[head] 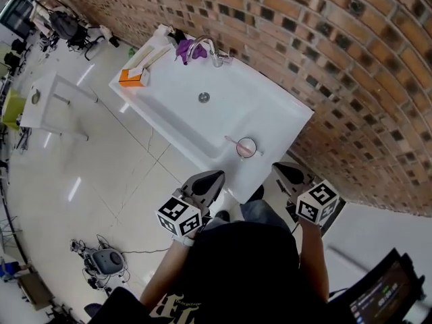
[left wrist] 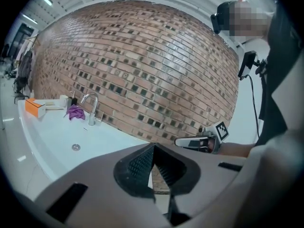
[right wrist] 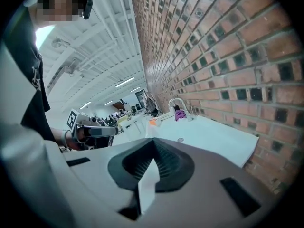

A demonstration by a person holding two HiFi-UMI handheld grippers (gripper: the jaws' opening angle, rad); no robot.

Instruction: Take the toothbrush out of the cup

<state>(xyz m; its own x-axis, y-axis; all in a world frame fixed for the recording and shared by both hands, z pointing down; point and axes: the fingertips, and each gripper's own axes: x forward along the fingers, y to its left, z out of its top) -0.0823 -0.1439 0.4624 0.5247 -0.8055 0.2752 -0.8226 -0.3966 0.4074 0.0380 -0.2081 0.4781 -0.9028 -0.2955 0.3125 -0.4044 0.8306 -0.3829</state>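
Sink (head: 169,106), white, is sitting against a brick wall (head: 324,39) in the head view. The cup (head: 246,147) is standing on the sink's near corner, with the toothbrush (head: 233,140) resting in it and leaning toward the drain (head: 204,97). A faucet (head: 206,46), purple cloth (head: 185,49) and orange box (head: 133,77) are sitting at the sink's far end. The left gripper (head: 217,175) and right gripper (head: 280,168) are hovering just off the sink's near edge, on either side of that corner, and neither is touching the cup

Left gripper view: its jaws are pressing together at the tips with nothing between them, while the sink is stretching away to the left

Right gripper view: its jaws are likewise clenched and empty, with the sink lying ahead along the wall – cup and toothbrush are not showing here
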